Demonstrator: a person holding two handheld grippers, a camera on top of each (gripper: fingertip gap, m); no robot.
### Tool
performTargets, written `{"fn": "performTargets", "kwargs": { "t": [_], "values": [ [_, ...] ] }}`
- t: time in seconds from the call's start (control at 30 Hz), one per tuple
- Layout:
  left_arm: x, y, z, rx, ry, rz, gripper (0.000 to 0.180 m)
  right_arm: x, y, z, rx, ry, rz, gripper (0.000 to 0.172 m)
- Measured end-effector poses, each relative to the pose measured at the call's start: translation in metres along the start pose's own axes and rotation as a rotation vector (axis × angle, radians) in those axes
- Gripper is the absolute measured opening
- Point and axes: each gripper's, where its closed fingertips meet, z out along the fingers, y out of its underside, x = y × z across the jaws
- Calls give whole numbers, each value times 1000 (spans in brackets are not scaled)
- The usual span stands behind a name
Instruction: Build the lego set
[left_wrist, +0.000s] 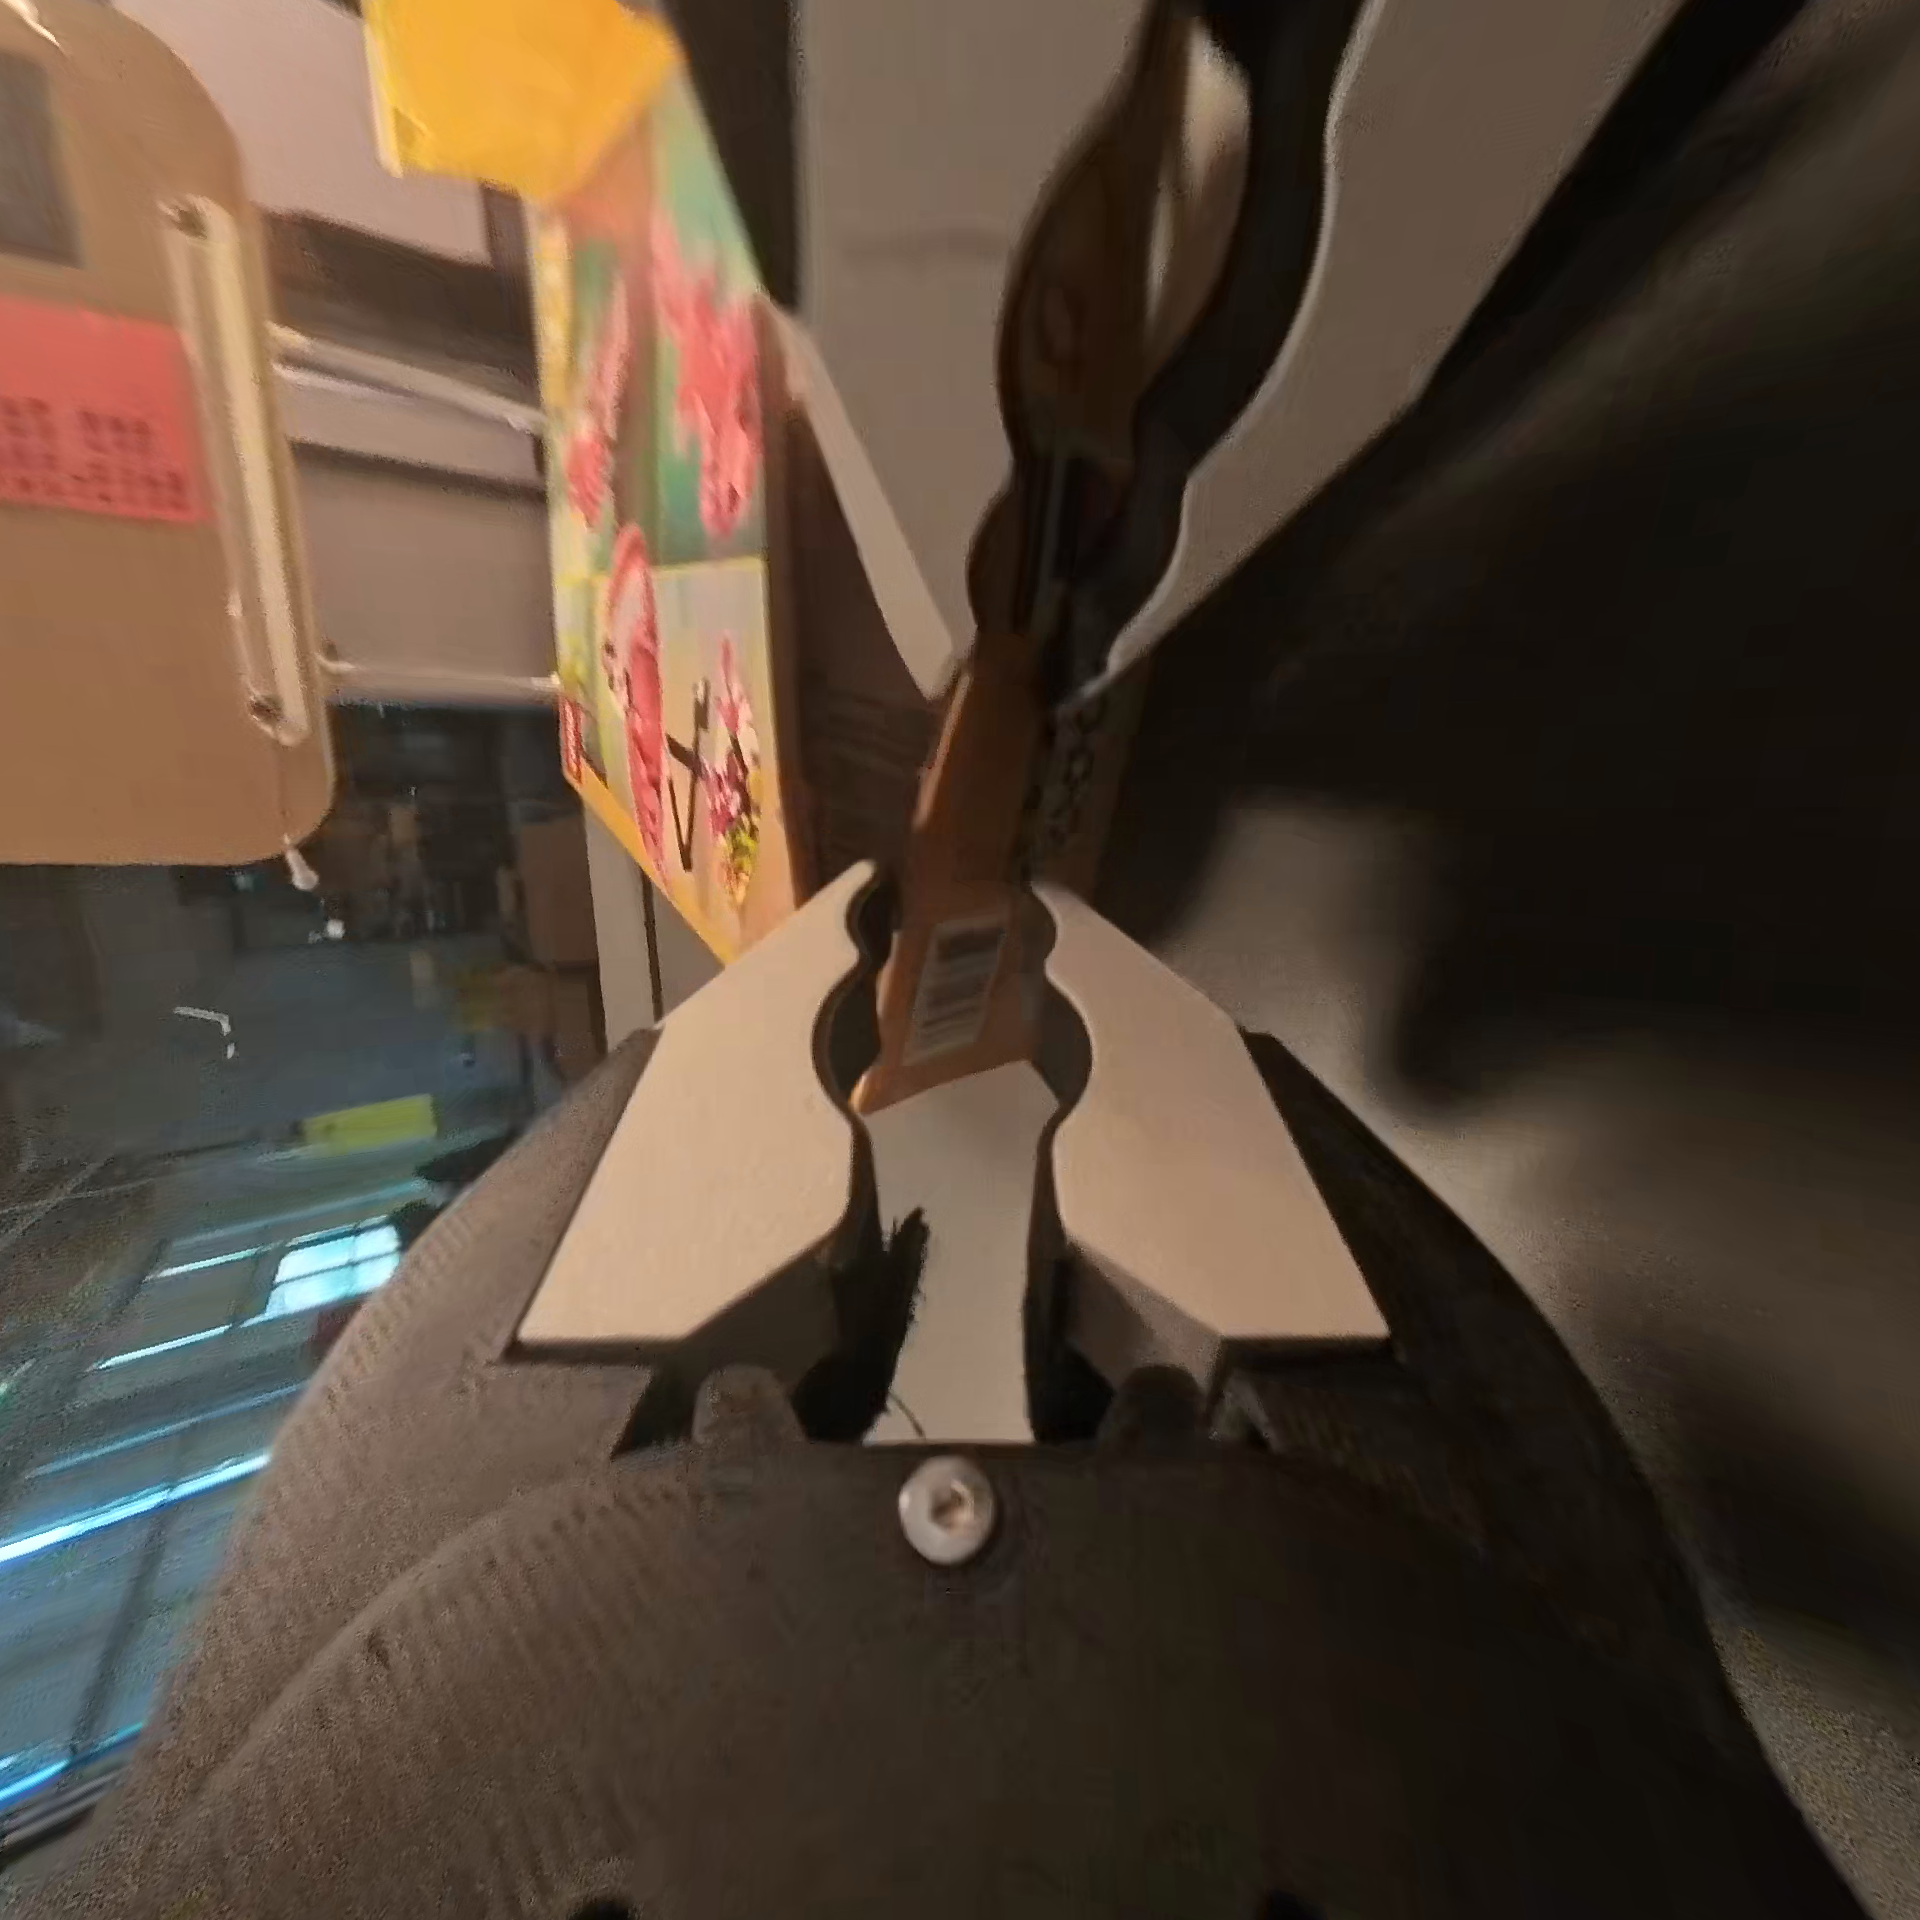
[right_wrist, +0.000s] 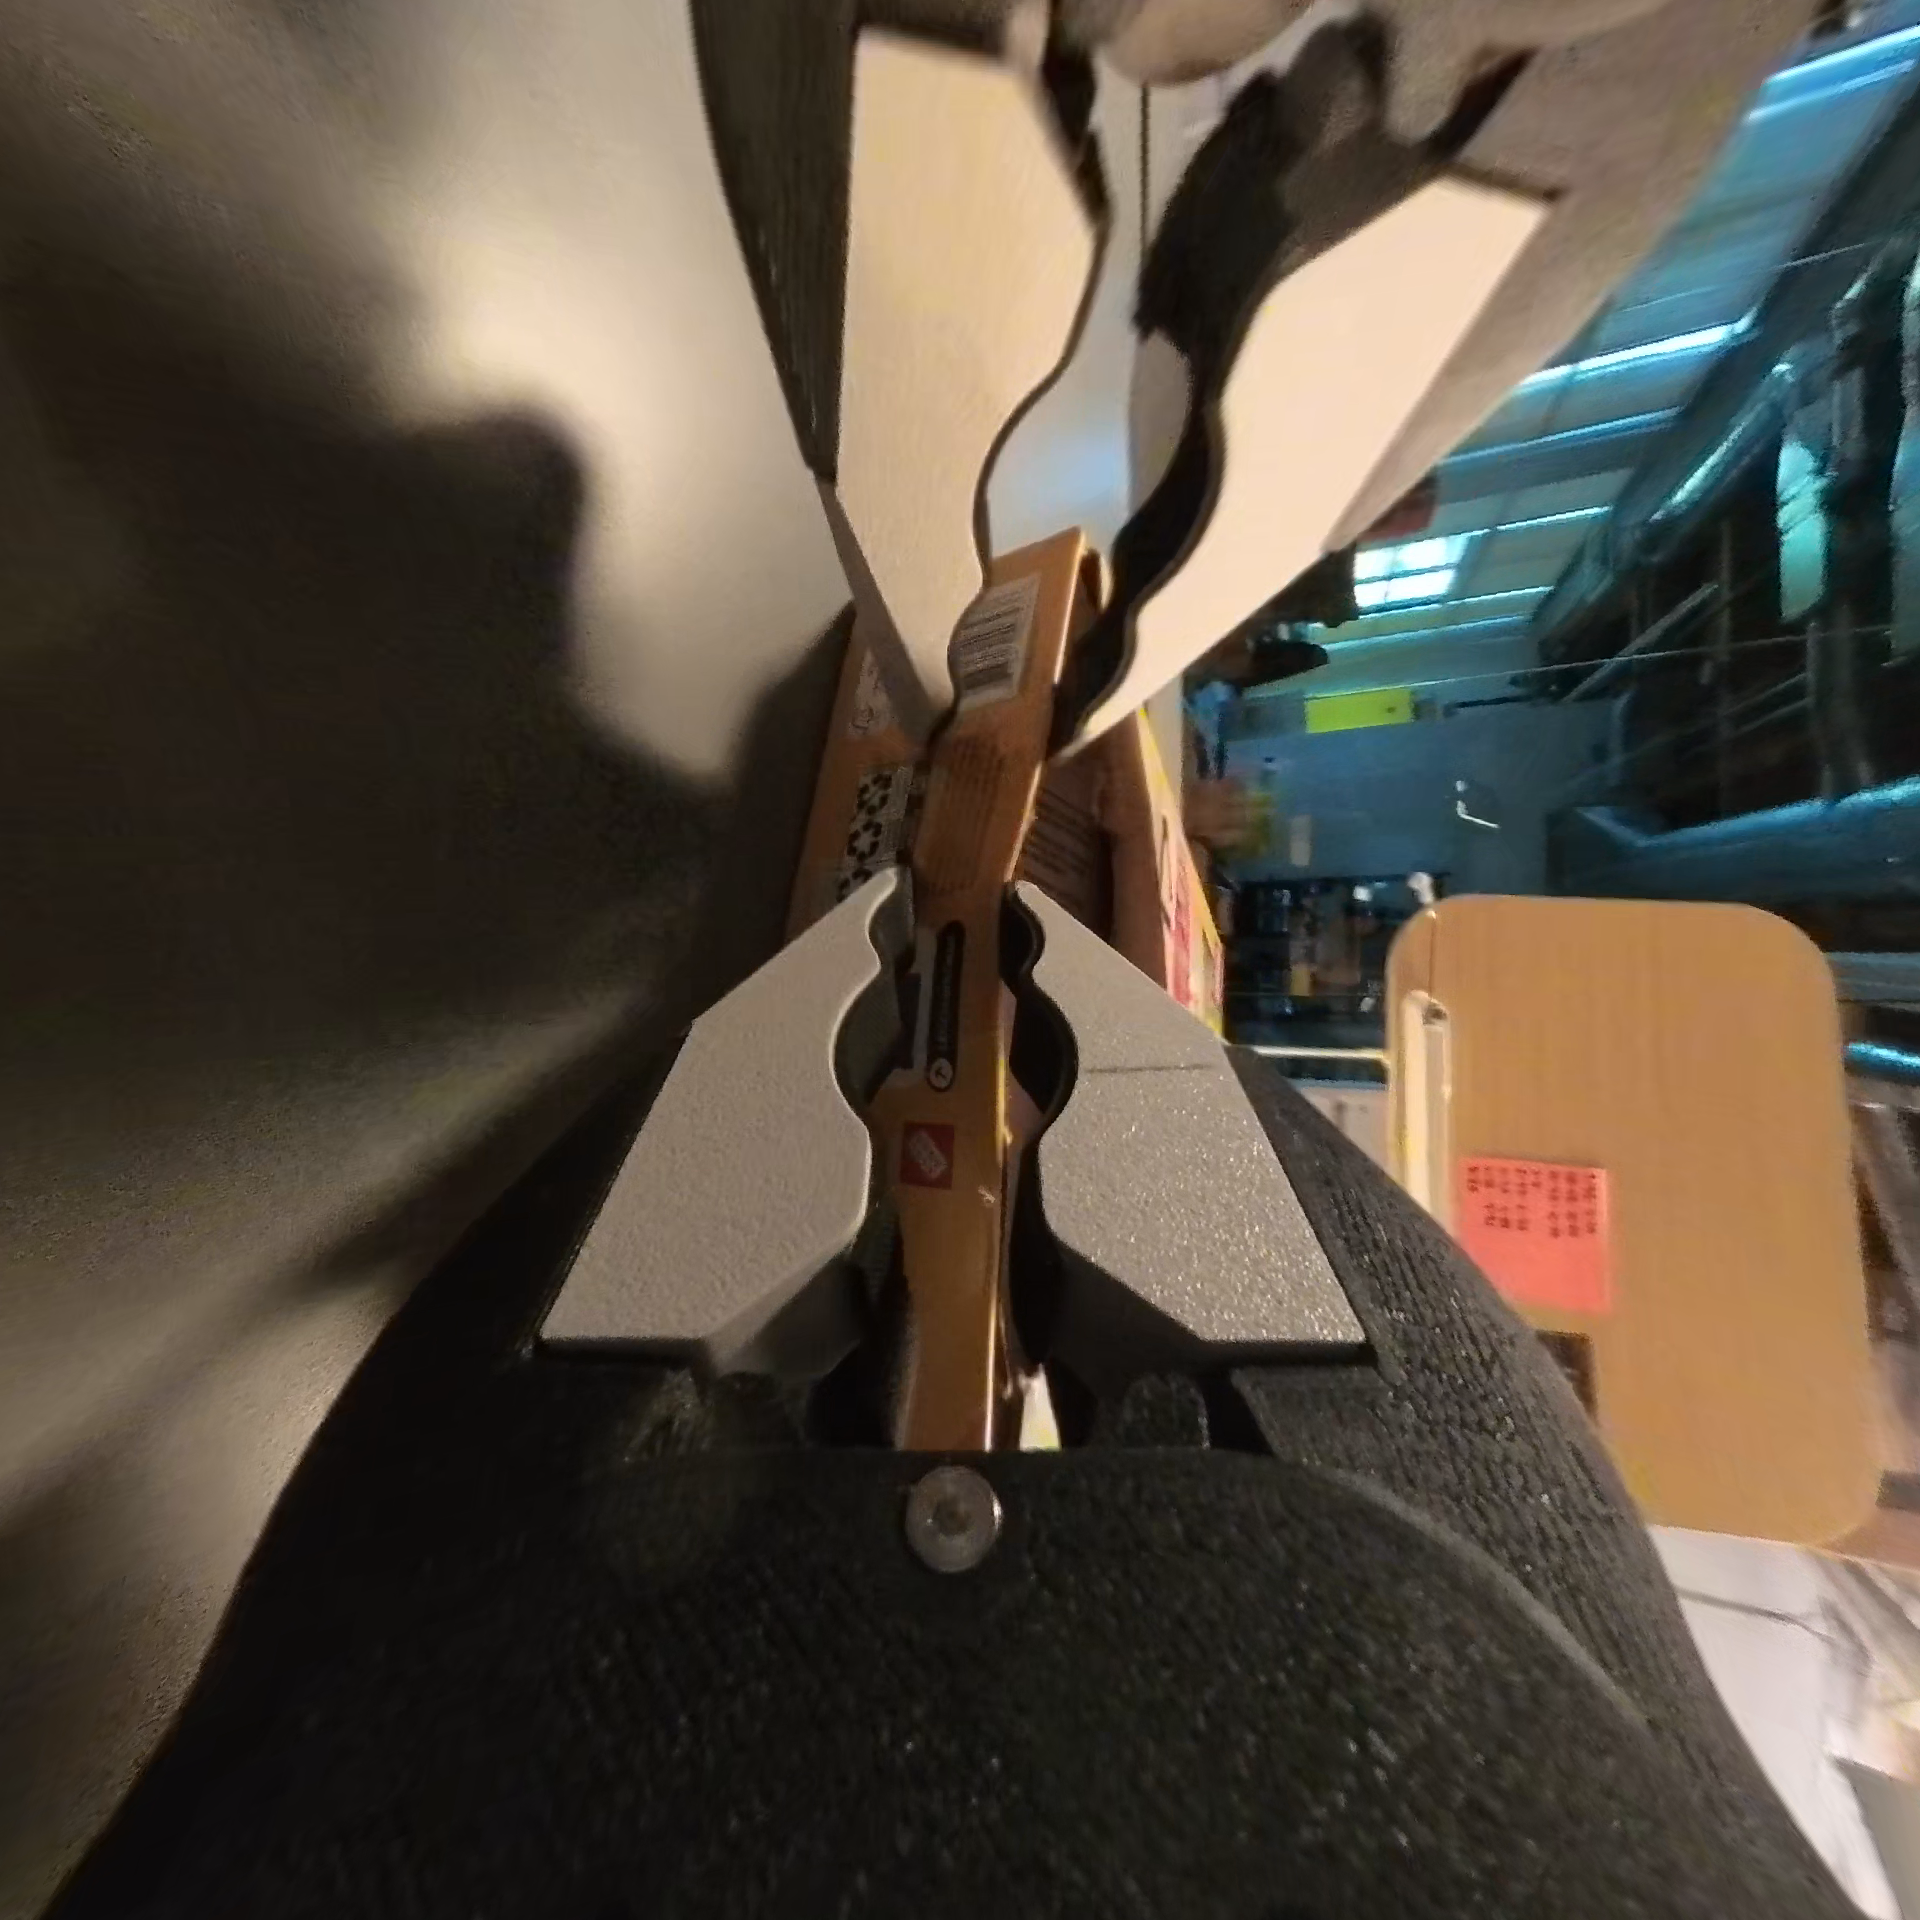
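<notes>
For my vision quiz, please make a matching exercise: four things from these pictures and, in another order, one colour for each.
Things:
1. flat carton held at its two ends by the left hand-held gripper and right hand-held gripper
2. sticker on the board
3. gripper fingers
4. picture-box edge

Colours:
A. yellow
B. light grey
C. brown
D. red

Pairs: 1-C, 2-D, 3-B, 4-A

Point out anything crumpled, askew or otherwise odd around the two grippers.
The brown paper packet looks pinched and twisted: the right gripper and the left gripper each clamp one end, and it narrows where their fingers press. The colourful flower-printed box beside it looks intact.
</notes>
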Motion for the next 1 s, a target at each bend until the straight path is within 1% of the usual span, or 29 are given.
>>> {"fn": "performTargets", "kwargs": {
  "t": [0.07, 0.13, 0.17, 0.2, 0.23, 0.27, 0.33, 0.4, 0.43, 0.47, 0.5, 0.53, 0.67, 0.73, 0.77, 0.8, 0.83, 0.87, 0.9, 0.93, 0.97, 1.0],
  "values": [
    [2, -1, 1, -3, 12, 36, 24, -1, 0, -2, 42, -78, 130, 15],
    [3, -5, -1, 29, 5, 44, 23, 6, -3, -11, 139, -193, 389, 11],
    [4, -6, -2, 41, -19, 62, 22, 12, -7, -17, 195, -270, 556, 18],
    [4, -6, -2, 50, -46, 75, 22, 12, -9, -22, 216, -383, 702, 26],
    [4, -7, -3, 59, -74, 89, 22, 9, -10, -27, 208, -497, 795, 32],
    [4, -9, -3, 62, -108, 121, 22, 7, -10, -28, 184, -551, 827, 39],
    [4, -13, -4, 59, -181, 201, 23, 0, -8, -28, 97, -593, 776, 49],
    [5, -19, -5, 70, -241, 246, 23, -11, 2, -21, -35, -614, 735, 68],
    [5, -20, -6, 69, -274, 268, 23, -18, 5, -19, -76, -634, 725, 71],
    [5, -20, -6, 64, -304, 288, 24, -16, 8, -16, -89, -610, 703, 66],
    [4, -19, -6, 66, -330, 302, 24, -12, 10, -14, -94, -581, 695, 57],
    [4, -20, -7, 72, -357, 311, 24, -10, 10, -14, -91, -587, 718, 53],
    [4, -21, -9, 83, -476, 396, 25, -7, 7, -17, -63, -706, 845, 51],
    [3, -21, -10, 93, -512, 417, 23, -12, 11, -17, -117, -761, 818, 47],
    [1, -23, -13, 100, -550, 430, 18, -14, 14, -16, -146, -765, 784, 43],
    [-8, -29, -23, 126, -652, 459, 0, -16, 17, -14, -174, -767, 745, 39],
    [0, -29, -18, 117, -607, 529, 0, -15, 19, -12, -197, -764, 722, 33],
    [3, -28, -14, 117, -590, 508, 0, -13, 24, -9, -219, -751, 699, 17],
    [7, -27, -12, 133, -545, 457, 0, -14, 25, -9, -221, -775, 684, 13],
    [9, -26, -10, 136, -515, 445, 0, -14, 25, -9, -222, -791, 680, 12],
    [10, -27, -10, 143, -508, 437, 0, -13, 25, -9, -212, -777, 647, 11],
    [15, -28, -9, 168, -464, 386, 0, -14, 24, -9, -195, -739, 594, 9]
  ]
}}
